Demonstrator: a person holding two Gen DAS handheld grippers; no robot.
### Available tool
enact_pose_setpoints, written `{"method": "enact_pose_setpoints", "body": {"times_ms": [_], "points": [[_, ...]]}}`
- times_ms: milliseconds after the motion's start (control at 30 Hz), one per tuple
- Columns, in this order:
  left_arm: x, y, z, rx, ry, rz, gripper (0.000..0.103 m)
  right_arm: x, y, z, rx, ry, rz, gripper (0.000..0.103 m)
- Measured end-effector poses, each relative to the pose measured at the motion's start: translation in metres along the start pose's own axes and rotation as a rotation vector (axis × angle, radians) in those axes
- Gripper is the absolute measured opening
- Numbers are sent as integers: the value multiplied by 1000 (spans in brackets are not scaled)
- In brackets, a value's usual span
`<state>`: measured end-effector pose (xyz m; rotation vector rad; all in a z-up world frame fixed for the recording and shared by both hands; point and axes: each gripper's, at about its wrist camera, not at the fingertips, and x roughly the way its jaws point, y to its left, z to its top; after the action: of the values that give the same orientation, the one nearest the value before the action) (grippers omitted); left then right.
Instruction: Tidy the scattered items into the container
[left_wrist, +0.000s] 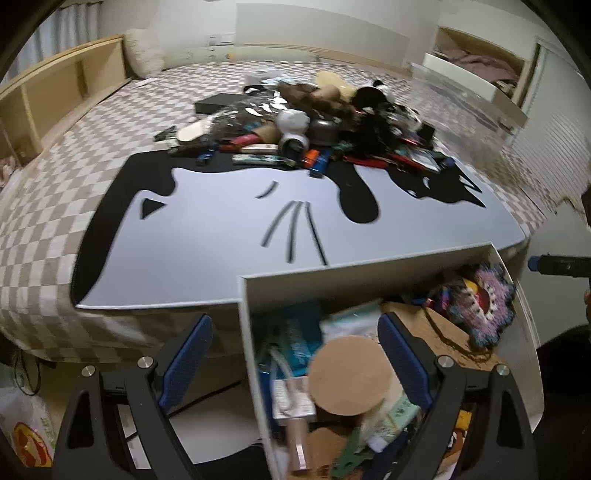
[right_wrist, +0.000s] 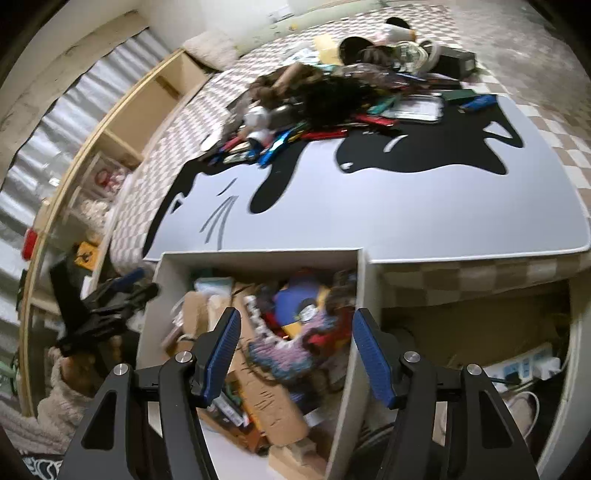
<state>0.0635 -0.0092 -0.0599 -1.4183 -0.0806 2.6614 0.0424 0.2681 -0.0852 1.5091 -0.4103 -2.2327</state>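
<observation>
A white box (left_wrist: 369, 258) stands at the near edge of the bed, filled with several items: a round brown disc (left_wrist: 347, 373), a crocheted pink-and-blue piece (left_wrist: 487, 306) and cardboard. My left gripper (left_wrist: 295, 321) hangs open and wide over the box's left wall, above the disc, with nothing pressed between its pads. In the right wrist view my right gripper (right_wrist: 297, 314) stands open over the same box (right_wrist: 258, 254), above the crocheted piece (right_wrist: 291, 354). The pile of scattered items (left_wrist: 314, 122) (right_wrist: 332, 99) lies at the far end of a grey-and-black cat mat (left_wrist: 221, 221).
The mat (right_wrist: 406, 206) lies on a checkered bed cover (left_wrist: 55, 203). A wooden shelf (left_wrist: 55, 92) runs along the bed's left side. On the floor are a plastic bag (left_wrist: 26, 435) on the left and a power strip (right_wrist: 524, 363) on the right.
</observation>
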Motion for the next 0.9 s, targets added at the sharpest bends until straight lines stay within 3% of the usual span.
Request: {"method": "enact_pose_setpoints", "body": {"times_ms": [200,333,500,533,567,767,900], "points": [[-3,17,19,-15,-9,43,92,-12,-22,8,56,-117,-2,64],[-5,19,35,11,-37,55,102,-27,-28,18,67,-231,-32,64],[-10,17,55,94,-112,96,102,-46,-21,35,-26,-386,-91,67],[-10,17,60,101,-121,95,102,-48,-19,39,-50,-392,-100,78],[-10,18,64,103,-128,92,102,-49,-17,44,-71,-396,-105,81],[-6,20,90,119,-171,87,102,-40,-16,79,-125,-382,-209,81],[2,19,103,129,-176,64,102,-26,-20,99,-145,-341,-232,81]]}}
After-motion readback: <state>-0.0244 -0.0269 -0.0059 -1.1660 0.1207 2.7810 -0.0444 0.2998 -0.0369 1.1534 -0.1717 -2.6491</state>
